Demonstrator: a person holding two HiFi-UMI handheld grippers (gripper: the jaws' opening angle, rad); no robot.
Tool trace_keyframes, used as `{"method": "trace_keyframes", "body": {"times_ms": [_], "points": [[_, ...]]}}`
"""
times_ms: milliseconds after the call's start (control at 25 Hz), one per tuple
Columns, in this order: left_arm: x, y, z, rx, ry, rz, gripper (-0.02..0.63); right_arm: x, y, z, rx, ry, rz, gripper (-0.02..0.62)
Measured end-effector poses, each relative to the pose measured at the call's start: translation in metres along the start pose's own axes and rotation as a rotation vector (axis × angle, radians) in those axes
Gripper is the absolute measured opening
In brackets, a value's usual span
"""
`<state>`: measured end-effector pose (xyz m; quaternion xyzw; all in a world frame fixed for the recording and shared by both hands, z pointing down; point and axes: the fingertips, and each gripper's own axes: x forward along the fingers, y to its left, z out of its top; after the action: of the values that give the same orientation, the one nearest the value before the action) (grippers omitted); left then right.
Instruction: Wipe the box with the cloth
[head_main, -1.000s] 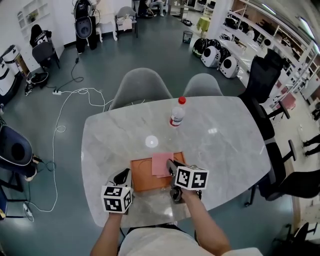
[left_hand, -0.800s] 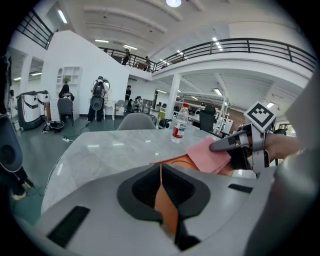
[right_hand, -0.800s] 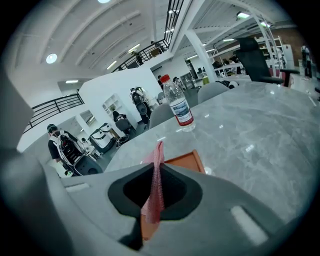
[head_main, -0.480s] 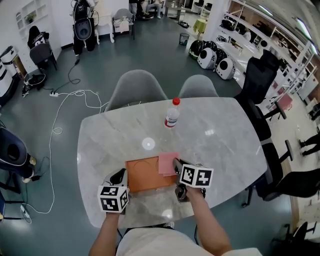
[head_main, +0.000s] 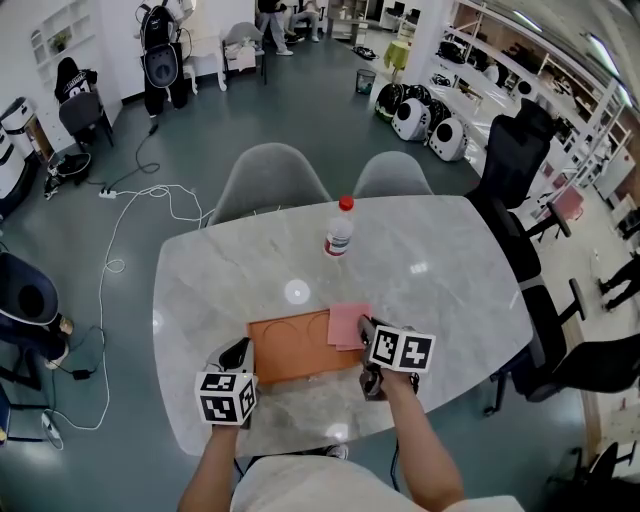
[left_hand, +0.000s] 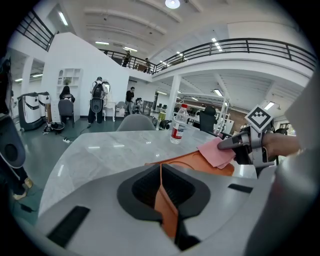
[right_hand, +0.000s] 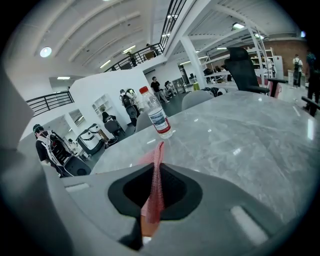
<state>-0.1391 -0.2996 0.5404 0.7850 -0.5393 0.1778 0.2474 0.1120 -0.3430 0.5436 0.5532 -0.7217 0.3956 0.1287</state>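
Note:
A flat orange box (head_main: 291, 346) lies near the front edge of the marble table (head_main: 440, 270). My left gripper (head_main: 238, 356) is shut on the box's front left edge; in the left gripper view the orange edge (left_hand: 165, 210) stands clamped between the jaws. A pink cloth (head_main: 348, 324) rests over the box's right end, and my right gripper (head_main: 366, 335) is shut on it. In the right gripper view the cloth (right_hand: 154, 187) hangs as a thin pink strip between the jaws. The left gripper view shows the cloth (left_hand: 216, 152) and the right gripper (left_hand: 235, 143) over the box (left_hand: 200, 162).
A clear water bottle (head_main: 338, 230) with a red cap stands upright at the table's far middle. Two grey chairs (head_main: 272, 180) stand behind the table, black office chairs (head_main: 520, 160) at the right. White cables (head_main: 130, 220) trail on the floor at the left.
My right gripper has carried the pink cloth to the right across the box, from its middle toward its right end. The left gripper keeps its hold on the box's left edge.

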Motion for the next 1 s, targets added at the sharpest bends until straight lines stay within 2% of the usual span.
{"method": "trace_keyframes", "body": {"times_ms": [200, 440, 720, 1000], "points": [[-0.005, -0.003, -0.002, -0.001, -0.005, 0.010, 0.015, -0.005, 0.002, 0.005, 0.039, -0.023, 0.038, 0.017], [-0.014, -0.007, -0.006, -0.012, -0.015, 0.024, 0.015, -0.022, 0.038, 0.015, 0.097, -0.058, 0.185, 0.017], [-0.029, -0.017, -0.017, -0.020, -0.021, 0.040, 0.015, -0.039, 0.077, 0.011, 0.075, -0.060, 0.303, 0.017], [-0.050, -0.017, -0.028, -0.022, -0.024, 0.072, 0.015, -0.042, 0.115, -0.014, 0.056, -0.019, 0.412, 0.017]]}}
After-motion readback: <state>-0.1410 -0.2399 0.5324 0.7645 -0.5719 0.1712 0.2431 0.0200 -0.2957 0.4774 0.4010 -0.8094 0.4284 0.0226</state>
